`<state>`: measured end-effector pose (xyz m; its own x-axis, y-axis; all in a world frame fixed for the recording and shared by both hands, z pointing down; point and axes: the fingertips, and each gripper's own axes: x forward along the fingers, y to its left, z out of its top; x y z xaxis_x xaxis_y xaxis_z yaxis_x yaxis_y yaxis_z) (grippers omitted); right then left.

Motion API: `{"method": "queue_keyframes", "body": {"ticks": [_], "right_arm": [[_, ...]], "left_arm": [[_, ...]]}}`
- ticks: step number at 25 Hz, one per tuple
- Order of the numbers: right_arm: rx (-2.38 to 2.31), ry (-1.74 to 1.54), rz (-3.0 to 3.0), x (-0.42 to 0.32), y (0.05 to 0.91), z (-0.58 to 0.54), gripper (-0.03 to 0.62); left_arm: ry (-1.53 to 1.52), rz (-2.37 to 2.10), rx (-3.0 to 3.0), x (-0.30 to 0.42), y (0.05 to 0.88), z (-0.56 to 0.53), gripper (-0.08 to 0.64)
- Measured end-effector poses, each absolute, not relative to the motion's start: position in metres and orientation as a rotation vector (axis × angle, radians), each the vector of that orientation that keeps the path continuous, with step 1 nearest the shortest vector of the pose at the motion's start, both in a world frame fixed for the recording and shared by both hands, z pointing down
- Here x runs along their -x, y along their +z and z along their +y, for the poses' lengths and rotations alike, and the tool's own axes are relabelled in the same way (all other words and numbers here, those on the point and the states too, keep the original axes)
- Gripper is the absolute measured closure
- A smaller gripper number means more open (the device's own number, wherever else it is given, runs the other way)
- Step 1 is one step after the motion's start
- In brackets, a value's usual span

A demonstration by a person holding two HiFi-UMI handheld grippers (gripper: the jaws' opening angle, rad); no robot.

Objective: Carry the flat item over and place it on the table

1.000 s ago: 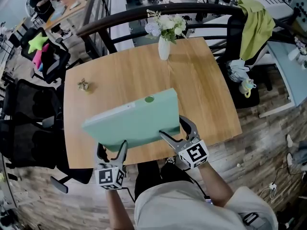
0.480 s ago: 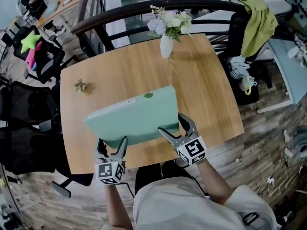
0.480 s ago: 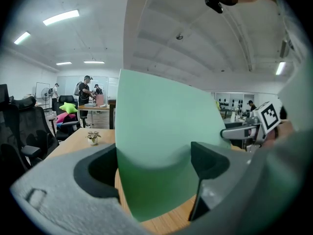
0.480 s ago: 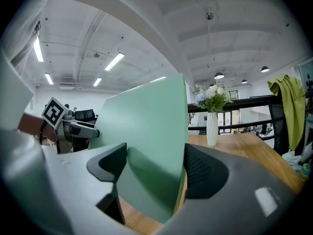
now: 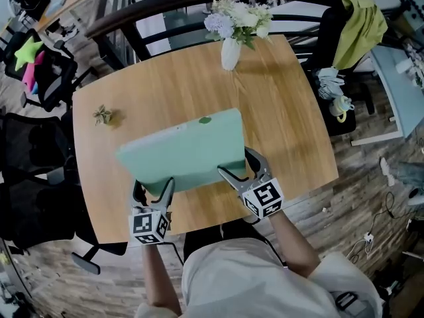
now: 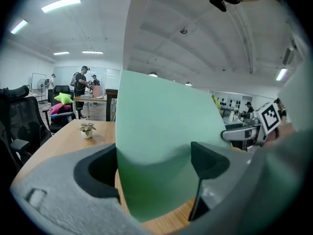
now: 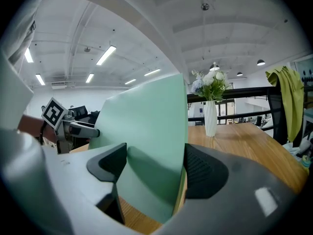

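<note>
The flat item (image 5: 182,150) is a mint-green panel, held tilted over the near half of the wooden table (image 5: 291,131). My left gripper (image 5: 154,192) is shut on its near left edge and my right gripper (image 5: 237,171) on its near right edge. In the left gripper view the green panel (image 6: 161,131) rises from between the jaws of the left gripper (image 6: 154,168), and the right gripper (image 6: 244,131) shows beyond it. In the right gripper view the panel (image 7: 146,126) is pinched in the right gripper (image 7: 154,168). Whether its far edge touches the table is hidden.
A white vase of flowers (image 5: 230,50) stands at the table's far edge, and a small potted plant (image 5: 102,115) at its left. Black chairs (image 5: 33,177) crowd the left side. A chair with a yellow-green cloth (image 5: 361,18) stands at the right, and a dark railing (image 5: 165,5) lies beyond.
Both grippers have carried the green panel a little farther over the table. The grip on it is unchanged.
</note>
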<state>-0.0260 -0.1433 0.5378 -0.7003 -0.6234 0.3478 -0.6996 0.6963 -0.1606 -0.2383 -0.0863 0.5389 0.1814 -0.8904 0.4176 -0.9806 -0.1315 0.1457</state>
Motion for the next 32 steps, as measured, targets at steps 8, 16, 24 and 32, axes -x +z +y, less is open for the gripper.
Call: {"method": "queue_keyframes", "body": {"ticks": [8, 16, 24, 32], "right_arm": [[-1.047, 0.451, -2.596, 0.038, 0.555, -0.157, 0.216], [-1.049, 0.497, -2.565, 0.046, 0.568, -0.166, 0.216], [-1.042, 0.524, -2.532, 0.055, 0.580, -0.176, 0.216], [-1.034, 0.580, -2.501, 0.063, 0.596, -0.186, 0.216]], "left_arm": [[0.331, -1.717, -2.060, 0.250, 0.557, -0.101, 0.084], [0.324, -1.691, -2.042, 0.260, 0.568, -0.113, 0.086], [0.332, -1.650, -2.020, 0.268, 0.583, -0.122, 0.085], [0.360, -1.613, -2.007, 0.276, 0.597, -0.132, 0.086]]}}
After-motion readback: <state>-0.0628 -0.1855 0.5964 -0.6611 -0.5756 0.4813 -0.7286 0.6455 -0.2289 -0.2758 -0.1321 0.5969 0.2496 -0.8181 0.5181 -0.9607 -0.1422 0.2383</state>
